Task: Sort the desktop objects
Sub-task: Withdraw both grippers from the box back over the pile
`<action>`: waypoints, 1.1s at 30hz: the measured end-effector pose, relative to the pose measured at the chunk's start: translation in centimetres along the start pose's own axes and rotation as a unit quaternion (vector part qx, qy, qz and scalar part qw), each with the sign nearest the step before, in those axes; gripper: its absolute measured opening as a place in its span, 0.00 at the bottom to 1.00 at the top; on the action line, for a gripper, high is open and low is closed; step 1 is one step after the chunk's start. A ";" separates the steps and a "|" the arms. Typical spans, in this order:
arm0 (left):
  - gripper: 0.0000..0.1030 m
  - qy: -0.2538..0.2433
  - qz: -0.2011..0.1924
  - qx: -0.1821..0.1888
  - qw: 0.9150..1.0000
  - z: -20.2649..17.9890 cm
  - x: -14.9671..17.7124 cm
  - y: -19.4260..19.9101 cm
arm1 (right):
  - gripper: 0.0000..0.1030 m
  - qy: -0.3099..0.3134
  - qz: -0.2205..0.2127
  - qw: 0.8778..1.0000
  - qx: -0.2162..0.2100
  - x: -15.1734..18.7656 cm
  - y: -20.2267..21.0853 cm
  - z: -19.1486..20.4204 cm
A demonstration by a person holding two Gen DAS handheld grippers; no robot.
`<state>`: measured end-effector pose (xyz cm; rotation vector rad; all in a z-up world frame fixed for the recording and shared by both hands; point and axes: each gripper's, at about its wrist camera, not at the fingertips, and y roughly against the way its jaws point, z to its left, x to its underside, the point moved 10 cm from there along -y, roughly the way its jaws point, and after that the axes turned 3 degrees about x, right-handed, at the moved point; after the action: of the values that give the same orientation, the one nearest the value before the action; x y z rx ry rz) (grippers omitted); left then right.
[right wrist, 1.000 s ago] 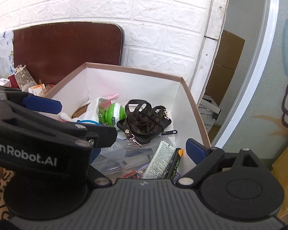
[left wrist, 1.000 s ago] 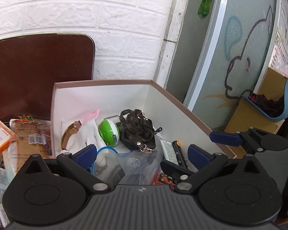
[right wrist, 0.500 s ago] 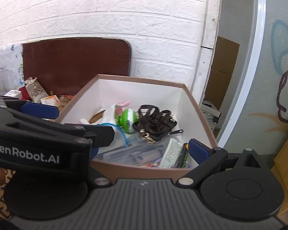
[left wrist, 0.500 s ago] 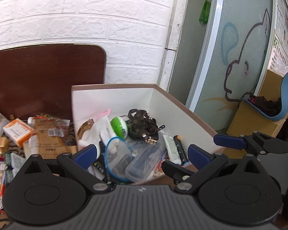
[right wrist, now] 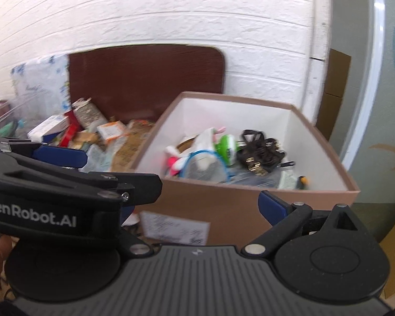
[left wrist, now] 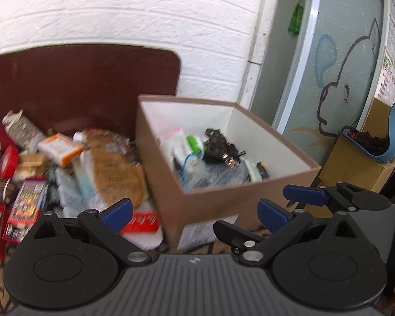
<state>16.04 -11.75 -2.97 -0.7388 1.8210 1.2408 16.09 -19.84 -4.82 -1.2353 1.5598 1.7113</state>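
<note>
Both cameras sit low and near, looking forward and a bit down at the box (left wrist: 205, 200) (right wrist: 223, 202). Left view looks from its left, right view straight on. Both show the wall (left wrist: 144, 13) (right wrist: 171, 13).

Bright even daylight, soft shadows, motion blur over clutter, fisheye bending at edges

Both tools have pulled back and away from the brown cardboard box (left wrist: 223, 158). A second ago the left tool (left wrist: 194, 212) hung right over the box's contents; now its spread fingers sit in front of the near wall, in the lower part of the frame, and the box's outer side with a white label (right wrist: 175, 227) shows. The pile of packets (left wrist: 65, 163) left of the box has come into view. The right tool (right wrist: 197, 205) has likewise withdrawn, fingers apart.
</note>
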 end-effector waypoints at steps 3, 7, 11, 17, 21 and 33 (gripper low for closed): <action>1.00 0.013 0.013 -0.004 1.000 1.6 1.7 0.8 | 0.95 0.021 0.008 1.000 -0.017 1.2 0.0 2.3; 1.00 0.036 0.032 -0.006 0.999 3.7 3.9 1.6 | 0.95 0.034 0.022 0.998 -0.041 2.9 -0.5 4.9; 1.00 0.053 0.043 -0.007 0.998 5.6 5.7 2.1 | 0.95 0.042 0.038 0.996 -0.063 4.4 -1.1 7.3; 0.99 0.092 0.043 -0.015 0.995 8.8 6.6 2.7 | 0.94 0.042 0.052 0.993 -0.099 5.4 -2.0 9.7; 0.97 0.119 0.036 -0.020 0.992 10.8 6.5 2.7 | 0.94 0.048 0.057 0.990 -0.119 5.7 -2.5 11.1; 0.68 0.165 0.009 -0.027 0.986 15.1 3.9 -0.5 | 0.75 0.062 0.074 0.984 -0.148 5.7 -5.0 14.6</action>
<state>18.80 2.06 -9.60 -1.0083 2.0681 1.2407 13.67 -5.93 -13.29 -1.4249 1.5394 2.0554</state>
